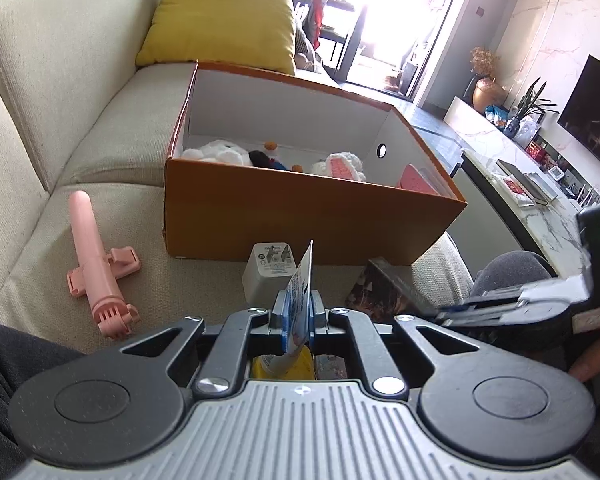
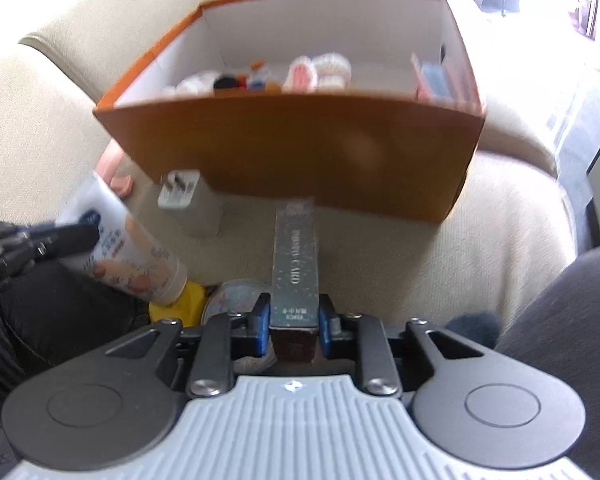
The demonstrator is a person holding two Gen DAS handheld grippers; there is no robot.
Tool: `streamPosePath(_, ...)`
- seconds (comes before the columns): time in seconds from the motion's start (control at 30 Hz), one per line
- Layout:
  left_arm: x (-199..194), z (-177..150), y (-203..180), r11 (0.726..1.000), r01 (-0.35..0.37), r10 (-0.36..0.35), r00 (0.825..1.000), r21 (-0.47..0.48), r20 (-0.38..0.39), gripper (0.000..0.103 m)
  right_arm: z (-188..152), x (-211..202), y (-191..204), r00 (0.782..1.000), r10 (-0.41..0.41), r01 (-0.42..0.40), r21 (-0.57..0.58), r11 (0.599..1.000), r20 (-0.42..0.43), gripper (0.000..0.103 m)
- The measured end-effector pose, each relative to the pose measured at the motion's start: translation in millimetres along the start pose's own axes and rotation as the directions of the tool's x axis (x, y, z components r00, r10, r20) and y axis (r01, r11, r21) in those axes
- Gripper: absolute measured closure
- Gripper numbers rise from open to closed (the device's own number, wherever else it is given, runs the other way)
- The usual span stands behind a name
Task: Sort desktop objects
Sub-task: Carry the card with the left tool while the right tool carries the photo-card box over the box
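from the left wrist, the left gripper (image 1: 297,312) pinches a soft, squashy lotion tube (image 1: 300,280) by its flat crimped end, before the orange box (image 1: 300,216) on the sofa (image 1: 40,80), while from the right wrist, the right gripper (image 2: 293,322) clamps a stiff, light card box (image 2: 295,256) across its narrow sides, low near that box.

A beige sofa (image 1: 100,152) carries everything. Resting on its seat are an orange box (image 1: 300,216), a pink stick-like holder (image 1: 92,256), a white charger plug (image 1: 266,274) and, possibly, a yellow cushion (image 1: 220,20) at the back.
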State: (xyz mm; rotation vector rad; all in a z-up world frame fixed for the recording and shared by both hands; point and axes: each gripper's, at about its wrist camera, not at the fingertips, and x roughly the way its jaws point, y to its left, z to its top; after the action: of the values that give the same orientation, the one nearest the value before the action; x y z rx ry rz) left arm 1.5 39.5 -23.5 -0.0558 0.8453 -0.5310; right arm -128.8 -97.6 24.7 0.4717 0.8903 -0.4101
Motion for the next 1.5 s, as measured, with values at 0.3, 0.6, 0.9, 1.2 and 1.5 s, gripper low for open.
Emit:
streamPosePath(0.3, -1.9, 5.2, -3.2, 1.0, -0.013, 0.013, 1.0, -0.004, 0.004, 0.095, 31.2, -20.4, -19.0, 0.998, 0.04, -0.045, 0.082, 0.996, 0.055, 0.078)
streamPosePath(0.6, -24.6, 34.4, -22.9, 0.997, 0.072, -0.075, 0.993, 0.042, 0.088, 0.095, 61.3, -64.9, -24.1, 0.996, 0.023, -0.029, 0.061, 0.998, 0.088, 0.078)
streamPosePath(0.9, -27.6, 91.8, -45.0, 0.989, 0.125, -0.139, 0.966, 0.076, 0.218, 0.096, 117.2, -114.4, -30.2, 0.987, 0.035, -0.041, 0.035, 0.999, 0.159, 0.078)
streamPosePath(1.2, 19.6, 128.9, -65.6, 0.987, 0.143, -0.156, 0.95, 0.069, 0.269, 0.097, 183.3, -64.5, -36.6, 1.0, -0.02, 0.02, 0.031, 0.999, -0.008, 0.078)
streamPosePath(1.5, 58.8, 124.8, -61.9, 0.984, 0.175, -0.18, 0.953, 0.043, 0.242, 0.097, 203.2, 4.8, -40.9, 0.962, -0.107, 0.105, -0.02, 0.994, -0.25, 0.078)
